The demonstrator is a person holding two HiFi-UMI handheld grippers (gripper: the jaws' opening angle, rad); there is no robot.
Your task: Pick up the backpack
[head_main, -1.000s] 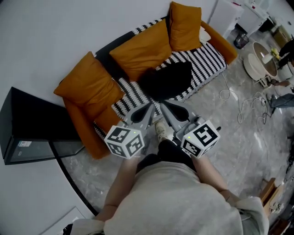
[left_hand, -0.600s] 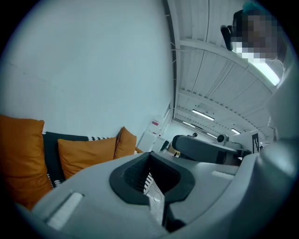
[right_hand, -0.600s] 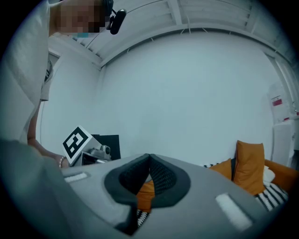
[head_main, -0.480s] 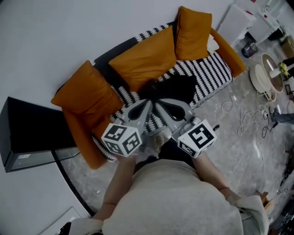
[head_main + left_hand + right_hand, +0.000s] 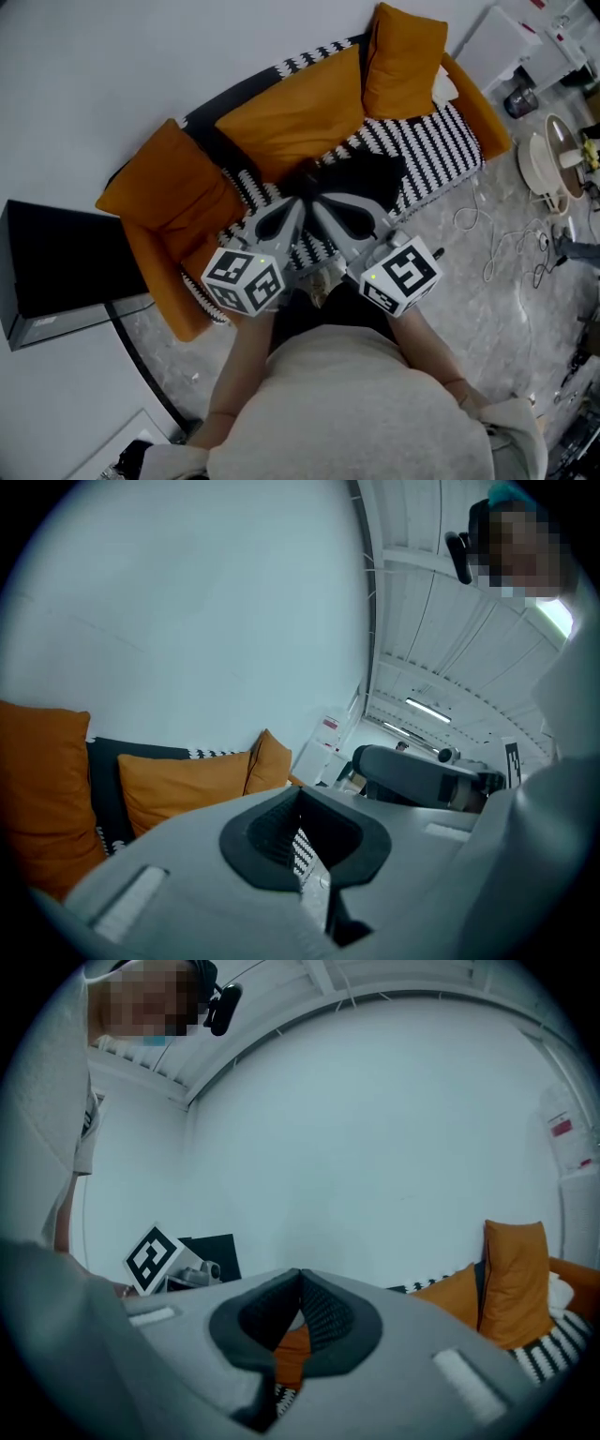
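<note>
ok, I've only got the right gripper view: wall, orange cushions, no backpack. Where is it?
Observer: The head view has the black backpack on the striped sofa seat, in front of the middle orange cushion.
Operator: Left tongs holding anything?
Observer: No. The left gripper view shows the left tongs shut, nothing between them.
Operator: Anything underfoot?
Observer: Yes, loose cables on the floor off the seat's right end in the head view.
</note>
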